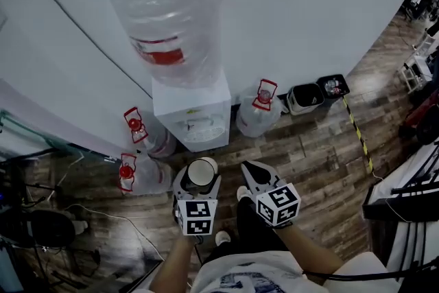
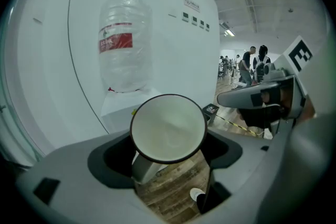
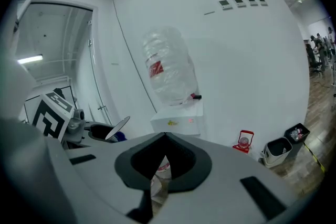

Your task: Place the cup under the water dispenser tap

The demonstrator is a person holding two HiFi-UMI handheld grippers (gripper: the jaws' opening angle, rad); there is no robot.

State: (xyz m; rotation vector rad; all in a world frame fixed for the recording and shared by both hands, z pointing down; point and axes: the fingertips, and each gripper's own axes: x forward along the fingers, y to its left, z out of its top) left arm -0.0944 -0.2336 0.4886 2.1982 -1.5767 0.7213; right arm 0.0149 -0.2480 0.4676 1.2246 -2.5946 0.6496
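A white paper cup [image 1: 202, 171] sits upright between the jaws of my left gripper [image 1: 199, 180], which is shut on it. In the left gripper view the cup's open mouth [image 2: 168, 128] faces the camera and looks empty. The white water dispenser [image 1: 192, 113] stands against the wall just ahead of the cup, apart from it, with a big clear bottle [image 1: 168, 10] upside down on top. Its tap panel [image 1: 200, 127] faces me. My right gripper [image 1: 251, 171] hangs beside the left one, shut with nothing in it; its tips meet in the right gripper view [image 3: 165, 134].
Spare water bottles with red caps stand on the wood floor: one to the dispenser's right [image 1: 259, 110], two to its left [image 1: 147, 137] [image 1: 140, 175]. Two small bins [image 1: 305, 98] [image 1: 335, 86] sit along the wall to the right. Cables lie at the left [image 1: 41, 209].
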